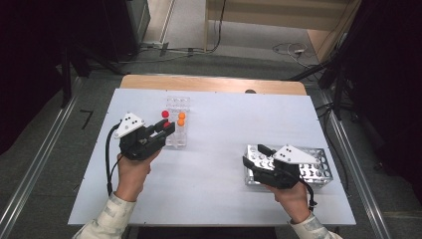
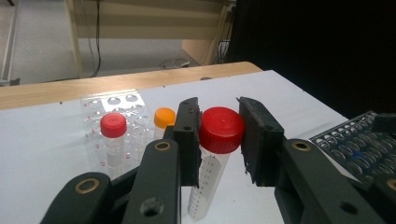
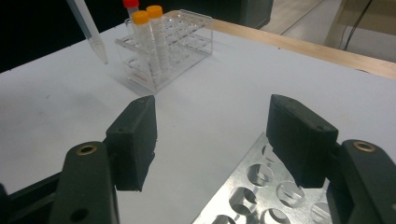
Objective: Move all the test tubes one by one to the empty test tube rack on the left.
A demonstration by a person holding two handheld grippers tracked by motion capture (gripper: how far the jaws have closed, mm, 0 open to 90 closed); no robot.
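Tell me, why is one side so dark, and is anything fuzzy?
High view: both sides are black, unlit room; the white table is evenly bright. Left gripper view: the red-capped tube looks sharp; the dark right background shows nothing. Right gripper view: the clear rack is slightly soft, and the metal rack glints.

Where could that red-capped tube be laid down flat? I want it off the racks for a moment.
The widest bare patch of the white table lies between the clear rack and the metal rack. The near edge between the person's forearms is also free. It is crowded around the clear rack, where the left gripper holds the red-capped tube.
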